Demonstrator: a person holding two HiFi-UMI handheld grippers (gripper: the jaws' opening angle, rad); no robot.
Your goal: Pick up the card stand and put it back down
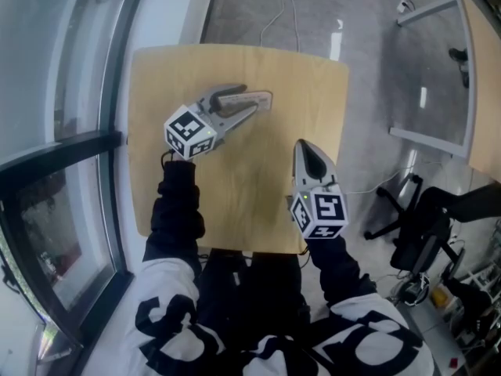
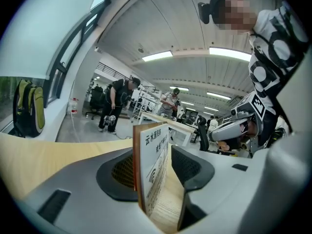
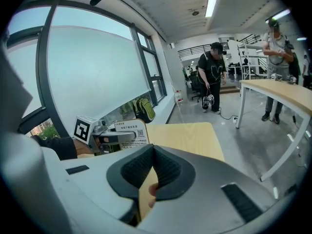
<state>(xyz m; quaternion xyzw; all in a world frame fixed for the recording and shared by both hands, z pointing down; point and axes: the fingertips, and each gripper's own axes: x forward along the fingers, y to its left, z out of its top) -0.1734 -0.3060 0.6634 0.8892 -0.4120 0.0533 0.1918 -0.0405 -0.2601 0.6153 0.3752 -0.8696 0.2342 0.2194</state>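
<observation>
- Jaws of the left gripper [image 1: 249, 99]: wide apart, one on each side of the card stand [image 2: 153, 162]. No squeeze yet, by the look of it. Small gap on the side with the print, other pad very close or just touching.
- Big wooden desk [image 1: 235, 202]: pale and bare except for the card stand, which sits on the far part, a bit to the left.
- Right gripper [image 1: 305, 151]: jaws pressed together, nothing held. Low over the near right part of the desk, well apart from the card stand.
- Card stand: thin and flat, standing upright, seemingly with its bottom on the desk. Rounded top corner, printed face turned toward the right-hand jaw.
- Long side running the same way as the left jaws, thin side across them. So a good fit for a pinch on the two flat faces.
- Nearer hand: the left one, already around it. Probably no job for the right one here.
- Next step, as a guess: close on both flat faces, lift straight up, then set it back down on its bottom edge.
- One worry: a tip-over from a push by one pad alone.
</observation>
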